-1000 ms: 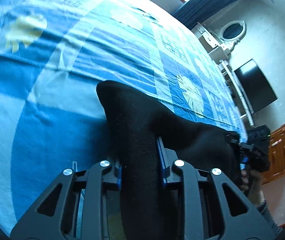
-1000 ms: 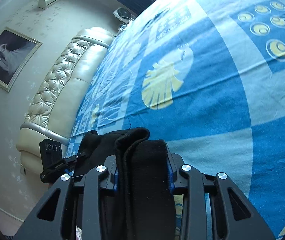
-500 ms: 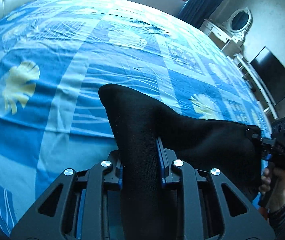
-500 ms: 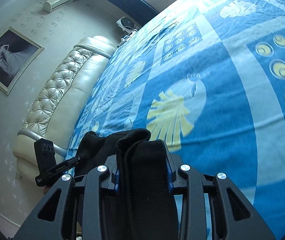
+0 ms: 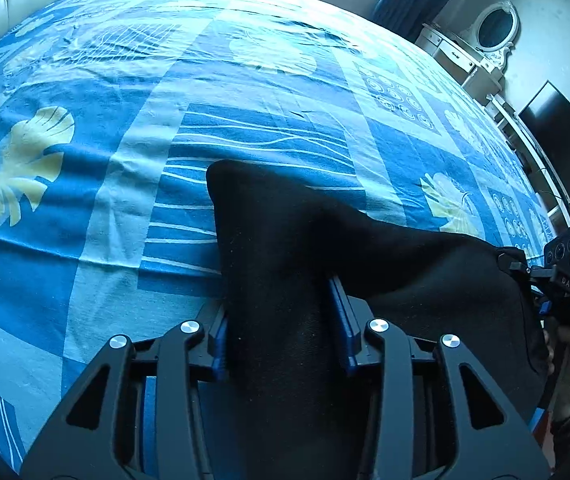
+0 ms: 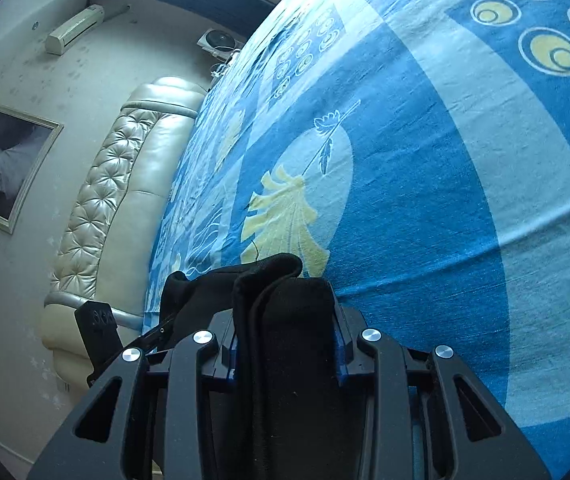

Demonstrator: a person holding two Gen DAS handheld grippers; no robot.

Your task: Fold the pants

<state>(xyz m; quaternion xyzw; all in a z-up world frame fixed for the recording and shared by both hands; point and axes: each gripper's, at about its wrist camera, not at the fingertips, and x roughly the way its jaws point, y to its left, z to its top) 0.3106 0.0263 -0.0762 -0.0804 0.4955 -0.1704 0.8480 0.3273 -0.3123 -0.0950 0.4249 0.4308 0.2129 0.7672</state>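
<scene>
Left gripper (image 5: 281, 332), jaws just widened, the black pants (image 5: 285, 248) between them; the cloth appears to fill the gap, though whether the blue pads (image 5: 343, 320) press on it cannot be told. Right gripper (image 6: 287, 344), closed on a thick, layered bunch of the same pants (image 6: 285, 320), the cloth filling the gap from pad to pad. The garment spans from one gripper to the other above the near edge of the bed (image 5: 245, 92), its free corner standing up over the striped patch of the blue cover; whether any part rests on the cover is not clear. The right gripper (image 5: 565, 280) and the hand (image 5: 569, 356) bearing it appear at the right border of the left view. The cloth reads as soft, limp and fairly light, with a matte knit surface unlikely to slip; it will sag between holds. Best taken at doubled edges or corners, one at each end, kept taut while laid down.
</scene>
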